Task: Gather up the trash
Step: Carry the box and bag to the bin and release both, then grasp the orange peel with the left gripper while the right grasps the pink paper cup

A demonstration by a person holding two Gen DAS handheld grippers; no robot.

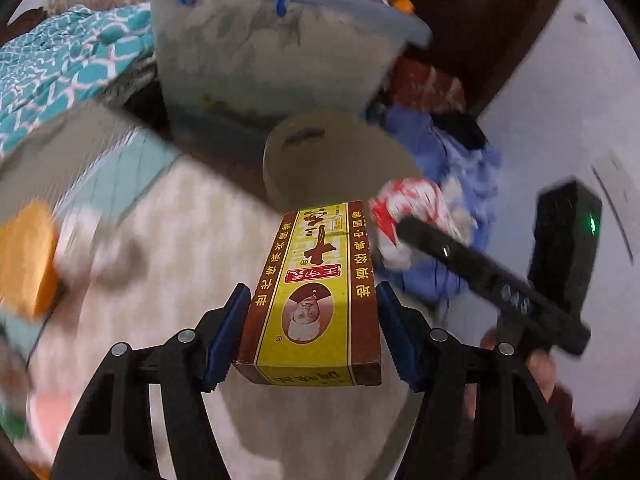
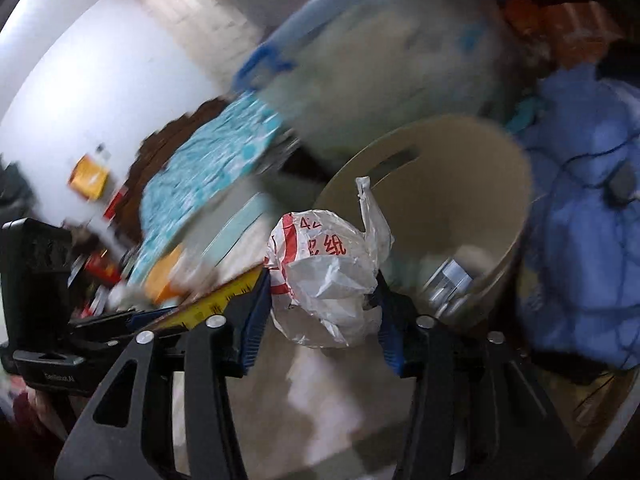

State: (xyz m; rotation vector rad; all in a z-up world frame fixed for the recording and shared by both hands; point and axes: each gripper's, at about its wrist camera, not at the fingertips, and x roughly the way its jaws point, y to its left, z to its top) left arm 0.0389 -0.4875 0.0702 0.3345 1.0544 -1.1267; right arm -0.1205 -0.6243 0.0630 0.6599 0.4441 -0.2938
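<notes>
A cluttered floor holds a beige bin [image 2: 472,184] beside blue cloth [image 2: 580,240]. My left gripper [image 1: 312,312] clamps a yellow box [image 1: 316,292]; my right gripper [image 2: 320,296] pinches a crumpled wrapper [image 2: 324,276].

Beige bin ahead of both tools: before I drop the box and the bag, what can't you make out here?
- Beige bin: contents, right wrist view; crumpled bag in the right tool covers part of the opening.
- Bin inside, left wrist view; only its outer wall shows behind the yellow box in the left tool.
- Items at left, both views: motion blur.
</notes>
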